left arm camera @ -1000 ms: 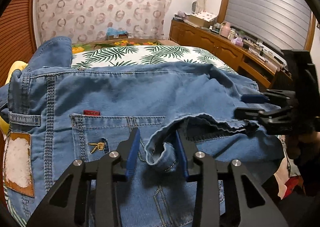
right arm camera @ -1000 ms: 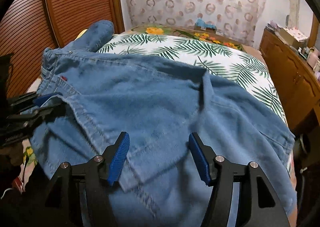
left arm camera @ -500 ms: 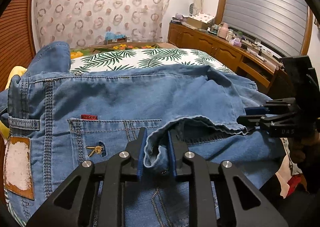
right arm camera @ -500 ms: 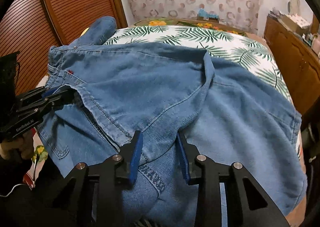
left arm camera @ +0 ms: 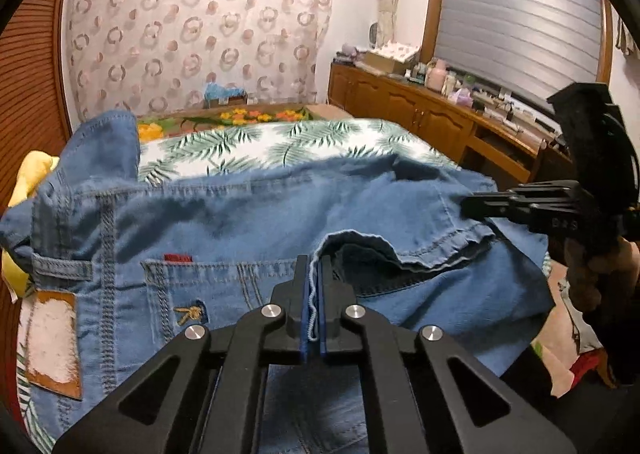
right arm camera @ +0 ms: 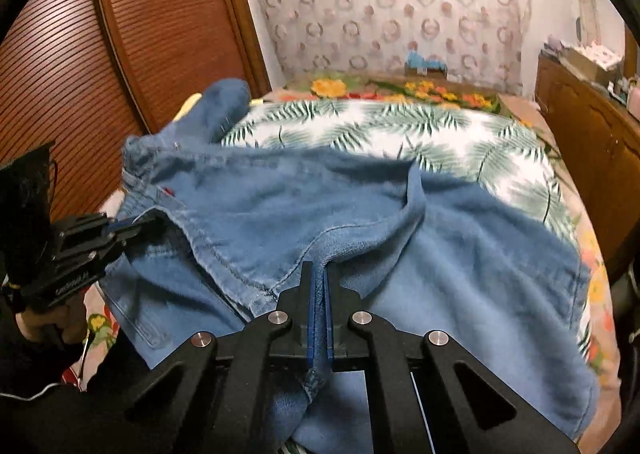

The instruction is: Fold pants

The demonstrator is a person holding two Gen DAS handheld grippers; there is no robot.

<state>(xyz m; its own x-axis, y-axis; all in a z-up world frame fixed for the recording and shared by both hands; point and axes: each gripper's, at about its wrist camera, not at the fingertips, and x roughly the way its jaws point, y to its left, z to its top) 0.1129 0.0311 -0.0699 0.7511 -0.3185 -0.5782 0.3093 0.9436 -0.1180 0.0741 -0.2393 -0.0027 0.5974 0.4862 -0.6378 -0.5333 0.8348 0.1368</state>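
Observation:
Blue denim pants (left arm camera: 248,222) lie across the near end of a bed, waistband with a brown patch at the left; they also show in the right wrist view (right arm camera: 320,206). My left gripper (left arm camera: 315,274) is shut on a hem edge of the pants near the back pocket. My right gripper (right arm camera: 319,278) is shut on another fold of the hem further right. Each gripper shows in the other's view: the right gripper (left arm camera: 520,206) at the right, the left gripper (right arm camera: 100,238) at the left.
The bed has a palm-leaf sheet (left arm camera: 280,142) beyond the pants. A wooden sideboard (left arm camera: 432,114) with clutter runs along the right. A slatted wooden door (right arm camera: 120,34) stands at the left. A yellow item (left arm camera: 32,174) lies at the bed's left edge.
Both grippers went from open to shut on the denim hem, and the gripped fabric has lifted a little.

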